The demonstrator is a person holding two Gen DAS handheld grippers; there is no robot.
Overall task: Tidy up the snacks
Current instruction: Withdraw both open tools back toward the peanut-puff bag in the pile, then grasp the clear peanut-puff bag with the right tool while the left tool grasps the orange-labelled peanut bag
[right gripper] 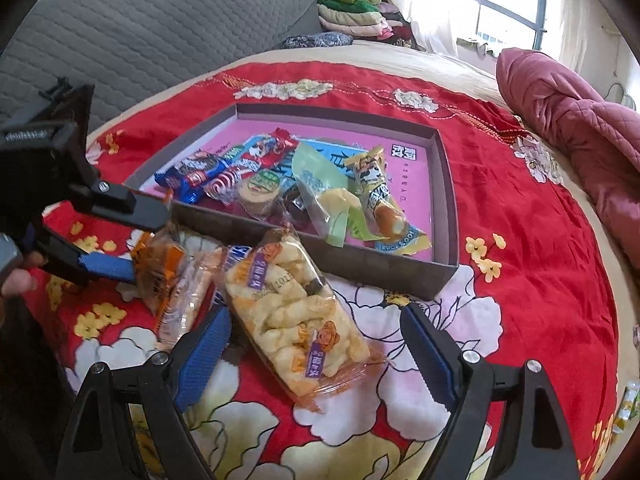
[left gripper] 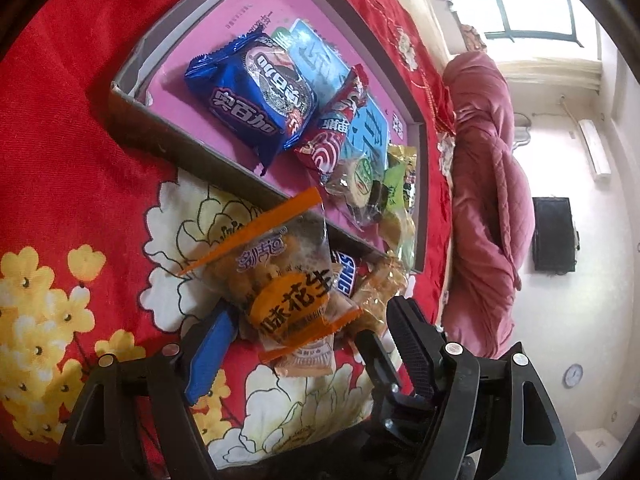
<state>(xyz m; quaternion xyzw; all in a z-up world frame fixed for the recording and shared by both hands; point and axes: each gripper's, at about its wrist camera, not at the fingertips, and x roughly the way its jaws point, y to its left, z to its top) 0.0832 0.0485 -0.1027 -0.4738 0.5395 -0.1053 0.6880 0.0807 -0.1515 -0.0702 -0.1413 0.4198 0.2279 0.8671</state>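
Your left hand-held gripper (left gripper: 296, 344) is clamped on the orange peanut pack (left gripper: 280, 280), held just above the red bedspread (left gripper: 80, 120) by the box's near wall. Your right hand-held gripper (right gripper: 316, 344) is spread wide either side of the clear puff-snack bag (right gripper: 296, 320), not touching it. Other snacks, incl. a blue cookie pack (left gripper: 248, 100), lie in the grey box (right gripper: 444, 184) w/ pink floor.

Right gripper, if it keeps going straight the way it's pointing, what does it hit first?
Most likely the clear puffed-snack packet lying between the open right gripper fingers; beyond it stands the box wall. Depth is unclear.
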